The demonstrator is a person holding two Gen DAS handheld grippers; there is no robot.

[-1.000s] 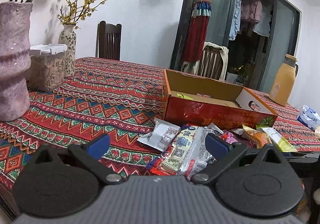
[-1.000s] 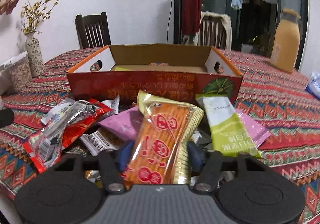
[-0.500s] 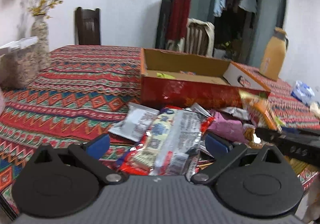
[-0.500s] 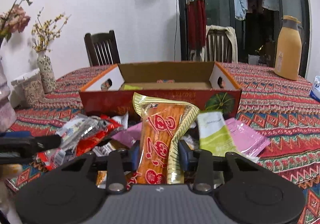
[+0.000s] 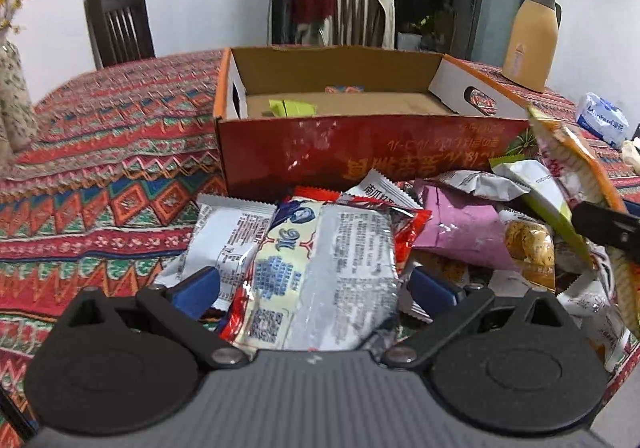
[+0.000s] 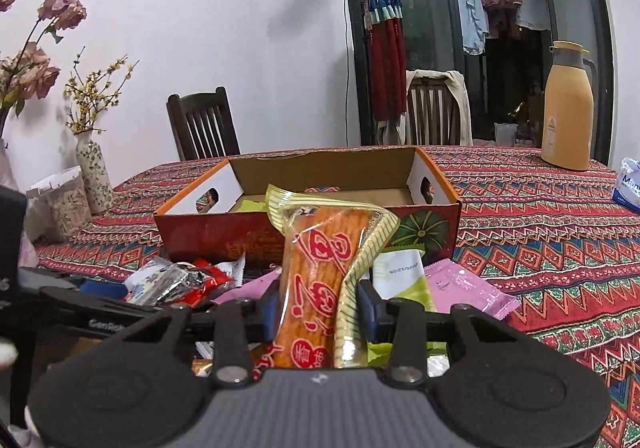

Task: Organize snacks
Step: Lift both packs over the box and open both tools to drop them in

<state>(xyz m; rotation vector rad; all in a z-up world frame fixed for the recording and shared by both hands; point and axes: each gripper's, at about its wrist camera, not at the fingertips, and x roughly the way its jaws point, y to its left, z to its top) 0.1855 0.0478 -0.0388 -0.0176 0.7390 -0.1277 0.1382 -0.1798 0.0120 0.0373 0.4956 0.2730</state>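
The right gripper [image 6: 318, 304] is clamped on an orange snack packet [image 6: 320, 280] with red characters and a striped yellow edge; both blue pads press its sides and the packet stands upright between them, lifted clear of the heap, its top reaching up in front of the cardboard box [image 6: 308, 208]. The left gripper [image 5: 316, 284] stands with its jaws wide apart, its blue fingers [image 5: 200, 286] either side of a white-and-blue wrapped packet [image 5: 320, 268] with a red edge that lies on the pile; the pads do not press it. Taking the box as the landmark: it sits open-topped on the patterned tablecloth [image 6: 540, 216], red on its near wall, with white end flaps that have hand holes, and a small yellow-green packet [image 5: 292, 107] lies on its floor towards its left end. The heap of snacks lies just in front of its near wall: a white packet with black print [image 5: 228, 236] at the left, a pink packet [image 5: 456, 224] towards the middle, a white and lime-green sachet [image 6: 402, 276] and a pale pink sachet [image 6: 468, 288] towards the right end. Behind the box to its right stands a tan thermos jug [image 6: 568, 108]; farther right lies a white and blue tissue pack [image 5: 604, 118]. To the box's left stand a patterned vase [image 6: 94, 176] with yellow sprigs and a lidded container [image 6: 60, 204]. Two wooden chairs stand behind the table; one [image 6: 204, 126] is bare.
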